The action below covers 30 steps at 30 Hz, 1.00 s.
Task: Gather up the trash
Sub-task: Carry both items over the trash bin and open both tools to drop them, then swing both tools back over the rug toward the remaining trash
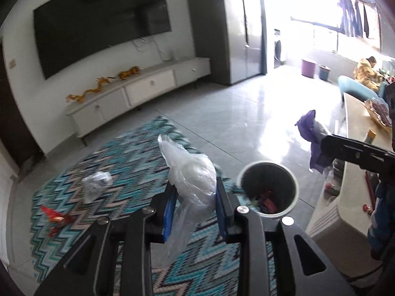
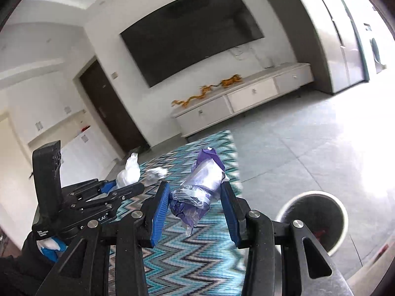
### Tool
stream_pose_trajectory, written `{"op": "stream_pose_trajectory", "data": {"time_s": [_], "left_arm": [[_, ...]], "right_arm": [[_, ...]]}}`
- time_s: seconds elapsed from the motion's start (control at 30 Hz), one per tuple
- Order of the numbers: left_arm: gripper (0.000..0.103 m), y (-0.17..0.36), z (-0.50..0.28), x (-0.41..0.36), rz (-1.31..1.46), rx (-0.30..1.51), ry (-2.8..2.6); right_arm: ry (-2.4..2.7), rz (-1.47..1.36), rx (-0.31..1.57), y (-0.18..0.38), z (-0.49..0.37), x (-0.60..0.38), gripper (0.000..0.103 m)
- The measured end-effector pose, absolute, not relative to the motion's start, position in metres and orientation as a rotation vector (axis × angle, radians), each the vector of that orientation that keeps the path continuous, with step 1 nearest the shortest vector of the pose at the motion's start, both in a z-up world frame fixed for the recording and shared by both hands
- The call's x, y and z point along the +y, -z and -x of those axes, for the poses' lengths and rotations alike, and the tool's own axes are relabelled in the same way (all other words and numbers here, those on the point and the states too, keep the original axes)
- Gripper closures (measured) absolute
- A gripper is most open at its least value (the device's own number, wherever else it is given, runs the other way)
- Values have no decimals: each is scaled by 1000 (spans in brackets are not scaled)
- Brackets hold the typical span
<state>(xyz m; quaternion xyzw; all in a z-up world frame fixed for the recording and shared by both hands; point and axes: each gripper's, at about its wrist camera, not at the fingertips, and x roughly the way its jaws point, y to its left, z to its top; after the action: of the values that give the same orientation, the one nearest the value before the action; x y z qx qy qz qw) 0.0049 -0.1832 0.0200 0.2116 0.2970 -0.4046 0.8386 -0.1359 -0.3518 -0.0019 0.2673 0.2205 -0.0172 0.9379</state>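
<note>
My left gripper (image 1: pixel 196 193) is shut on a crumpled clear plastic bag (image 1: pixel 192 170), which sticks up between the blue pads and hangs below them. A white trash bin (image 1: pixel 269 176) with red scraps inside stands on the floor just right of it. At the right edge, my right gripper (image 1: pixel 325 145) holds a purple wrapper (image 1: pixel 309 129) above the floor. In the right wrist view my right gripper (image 2: pixel 196 193) is shut on that purple and clear wrapper (image 2: pixel 202 185). The bin (image 2: pixel 313 193) is low to its right. My left gripper (image 2: pixel 124 185) with the clear bag (image 2: pixel 129 172) is to its left.
A crumpled white scrap (image 1: pixel 95 187) and a red wrapper (image 1: pixel 55 218) lie on the zigzag rug (image 1: pixel 123 153). A low table (image 1: pixel 355 128) with snacks runs along the right. A TV cabinet (image 1: pixel 148 88) lines the far wall. A person (image 1: pixel 367 71) sits far right.
</note>
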Motion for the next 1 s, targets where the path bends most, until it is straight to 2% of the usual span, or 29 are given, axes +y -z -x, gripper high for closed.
{"op": "stream_pose_trajectory", "data": {"time_s": [0.43, 0.77, 0.83, 0.87, 0.9, 0.93, 1.0], "left_arm": [[74, 40, -14, -326, -498, 814, 1024], [73, 86, -33, -399, -440, 974, 1127], [65, 93, -35, -408, -414, 999, 1150], [54, 96, -36, -412, -403, 1007, 1154], [49, 99, -38, -414, -394, 1013, 1157], [48, 101, -38, -416, -384, 1022, 1164], [48, 103, -37, -415, -376, 1029, 1170]], "right_arm": [[280, -682, 578, 79, 138, -459, 63], [351, -731, 716, 145, 110, -497, 61], [362, -742, 738, 158, 106, -505, 59], [370, -749, 749, 164, 105, -508, 56], [385, -750, 759, 168, 104, -510, 48], [402, -750, 768, 172, 105, -512, 44], [425, -762, 777, 177, 108, -514, 43]]}}
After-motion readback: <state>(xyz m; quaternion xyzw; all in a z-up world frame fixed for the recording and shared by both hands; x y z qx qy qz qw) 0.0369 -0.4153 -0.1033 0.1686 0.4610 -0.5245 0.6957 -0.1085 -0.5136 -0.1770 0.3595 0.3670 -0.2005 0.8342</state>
